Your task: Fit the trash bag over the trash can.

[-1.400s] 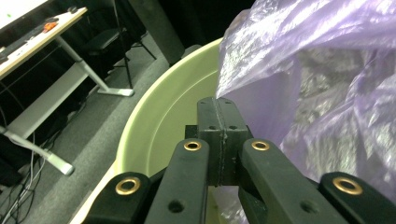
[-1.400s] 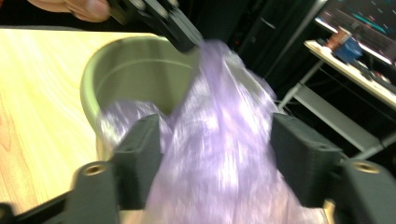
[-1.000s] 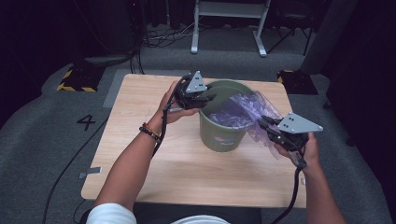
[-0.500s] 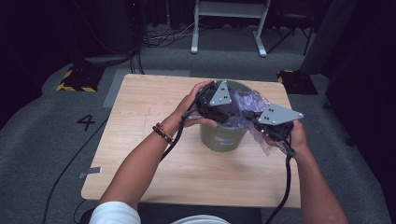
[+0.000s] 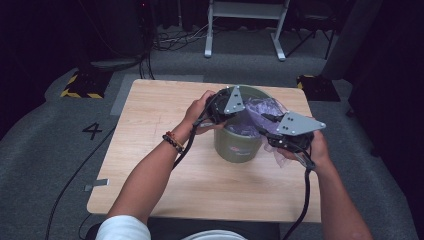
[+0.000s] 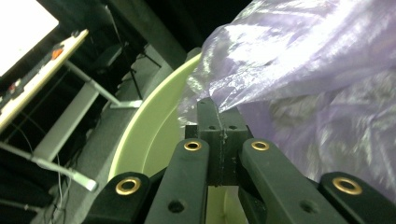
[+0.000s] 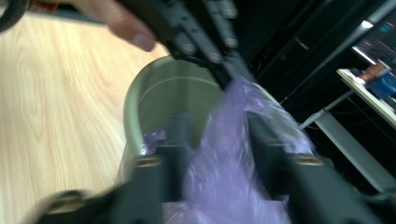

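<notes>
- The table [image 5: 150,165] carries everything; the bin [image 5: 239,147] stands upright on it, below and between my two grippers. It looks like stiff plastic, light, and I judge it would tip or slide if the bag is tugged sideways, so pulls should go along the rim, not across it.
- The bag [image 5: 260,112] is a thin purple film, half inside the bin and half spilling over the rim on my right gripper's side. It reads as nearly weightless, limp, crinkly and slick. I expect it to stretch or tear under a hard pinch-and-pull, and to slip out of a loose one.
- My left gripper [image 6: 215,112] is clamped shut on a fold of the bag at its edge, just beside the bin's pale inner wall; the film bunches out right at the tips of the jaws.
- My right gripper [image 7: 219,154] has just been opening; its jaws stand apart with the bag hanging between them, and the pads don't seem to press on it. The view is blurred, so I say that with some caution.
- Best hold, as I judge it: the free edge of the bag, a doubled fold deep between the pads, each gripper on its own side of the rim, so the mouth can be spread and turned over the rim.
</notes>
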Motion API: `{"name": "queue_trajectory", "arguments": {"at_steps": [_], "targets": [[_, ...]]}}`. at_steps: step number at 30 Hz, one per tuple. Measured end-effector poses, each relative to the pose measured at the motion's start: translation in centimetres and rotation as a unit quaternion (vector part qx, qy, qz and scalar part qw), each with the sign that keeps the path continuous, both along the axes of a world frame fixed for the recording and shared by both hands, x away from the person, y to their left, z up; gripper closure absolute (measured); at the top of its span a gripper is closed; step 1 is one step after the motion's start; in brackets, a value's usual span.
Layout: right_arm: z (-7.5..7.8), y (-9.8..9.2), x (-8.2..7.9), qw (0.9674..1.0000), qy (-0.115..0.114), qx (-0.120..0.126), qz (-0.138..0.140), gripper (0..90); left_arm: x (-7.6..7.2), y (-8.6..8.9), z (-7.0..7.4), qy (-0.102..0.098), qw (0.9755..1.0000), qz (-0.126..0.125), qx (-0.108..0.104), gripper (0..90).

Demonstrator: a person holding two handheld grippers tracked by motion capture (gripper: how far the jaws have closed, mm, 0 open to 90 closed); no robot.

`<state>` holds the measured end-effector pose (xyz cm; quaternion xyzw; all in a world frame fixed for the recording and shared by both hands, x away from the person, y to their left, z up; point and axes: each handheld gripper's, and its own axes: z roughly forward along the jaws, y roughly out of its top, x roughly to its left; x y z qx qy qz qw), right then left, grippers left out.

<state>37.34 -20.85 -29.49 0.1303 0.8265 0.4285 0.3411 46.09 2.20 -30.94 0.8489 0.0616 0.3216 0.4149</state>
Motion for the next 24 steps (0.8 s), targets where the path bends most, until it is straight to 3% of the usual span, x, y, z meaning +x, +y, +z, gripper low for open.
{"name": "queue_trajectory", "arguments": {"at_steps": [4, 7, 9, 17, 19, 24], "targets": [[-0.3, -1.5, -0.6, 0.9995, 0.001, 0.011, -0.029, 38.8, 0.6, 1.9, -0.3, 0.013, 0.9996, 0.025, -0.009, 90.0], [-0.7, -2.5, -1.1, 0.9990, 0.002, 0.025, -0.036, 33.9, 1.1, 3.1, -0.7, 0.022, 0.9988, 0.041, -0.017, 90.0], [-1.1, -3.1, -1.4, 0.9985, 0.000, 0.029, -0.046, 31.7, 1.3, 3.9, -1.0, 0.032, 0.9981, 0.045, -0.028, 90.0], [-2.2, -4.5, -1.5, 0.9976, 0.022, 0.055, -0.035, 32.0, 1.7, 6.3, -1.9, 0.053, 0.9949, 0.058, -0.063, 90.0], [-2.3, -4.5, -1.2, 0.9972, 0.027, 0.058, -0.038, 39.4, 1.6, 6.8, -2.0, 0.053, 0.9943, 0.058, -0.071, 85.6], [-3.0, -4.0, -0.3, 0.9979, 0.030, 0.036, -0.044, 67.9, 1.0, 8.6, -2.1, 0.060, 0.9891, 0.074, -0.112, 54.8]]}}
